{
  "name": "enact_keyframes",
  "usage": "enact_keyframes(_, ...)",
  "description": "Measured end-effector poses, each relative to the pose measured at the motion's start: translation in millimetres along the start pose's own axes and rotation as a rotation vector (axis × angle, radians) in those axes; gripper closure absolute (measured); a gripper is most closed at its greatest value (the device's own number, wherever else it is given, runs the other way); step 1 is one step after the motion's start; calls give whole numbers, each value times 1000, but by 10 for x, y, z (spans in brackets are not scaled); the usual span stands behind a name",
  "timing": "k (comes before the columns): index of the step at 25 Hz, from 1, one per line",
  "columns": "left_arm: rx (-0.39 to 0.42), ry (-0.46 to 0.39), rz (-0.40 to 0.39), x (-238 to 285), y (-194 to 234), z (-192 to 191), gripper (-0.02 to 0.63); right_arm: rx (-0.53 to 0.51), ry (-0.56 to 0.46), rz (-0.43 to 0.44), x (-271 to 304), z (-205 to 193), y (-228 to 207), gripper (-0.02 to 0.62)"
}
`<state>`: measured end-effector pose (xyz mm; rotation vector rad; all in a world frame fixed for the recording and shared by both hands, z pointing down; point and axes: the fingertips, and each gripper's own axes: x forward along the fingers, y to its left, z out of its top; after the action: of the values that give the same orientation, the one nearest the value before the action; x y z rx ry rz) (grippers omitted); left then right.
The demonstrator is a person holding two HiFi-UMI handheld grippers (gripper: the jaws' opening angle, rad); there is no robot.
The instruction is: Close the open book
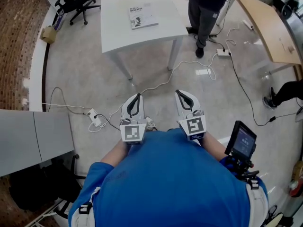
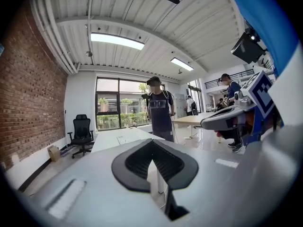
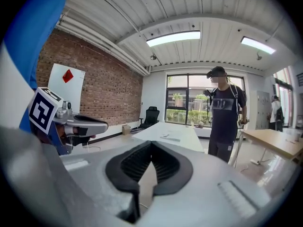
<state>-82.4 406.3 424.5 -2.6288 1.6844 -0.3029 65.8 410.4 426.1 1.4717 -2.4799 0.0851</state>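
A book (image 1: 142,17) with a pale printed page or cover facing up lies flat on the white table (image 1: 118,32), far ahead of me. Both grippers are held close to my body, well short of the table and over the floor. In the head view my left gripper (image 1: 137,96) and right gripper (image 1: 179,93) point forward side by side. Each is shut with nothing between its pads. The left gripper view shows the left gripper (image 2: 152,142) with its tips together and the book (image 2: 124,138) small on the distant tabletop. Beyond the right gripper (image 3: 151,144), the book (image 3: 169,137) is also in view.
A person in dark clothes (image 1: 206,8) stands at the table's far right corner. White cables and a power strip (image 1: 94,119) trail over the floor between me and the table. An office chair (image 1: 75,1) is far left, a wooden table (image 1: 267,27) right, a grey cabinet (image 1: 33,141) near left.
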Motion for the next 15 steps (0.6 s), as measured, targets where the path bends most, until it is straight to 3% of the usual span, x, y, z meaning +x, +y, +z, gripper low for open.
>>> enact_keyframes(8,-3,-13,-59,506,618,-2,598,9,0,-63,725,218,6,592)
enact_keyframes(15,-20,27,-56,1054,790,-15,598,24,11,-64,1254,282,-395,592)
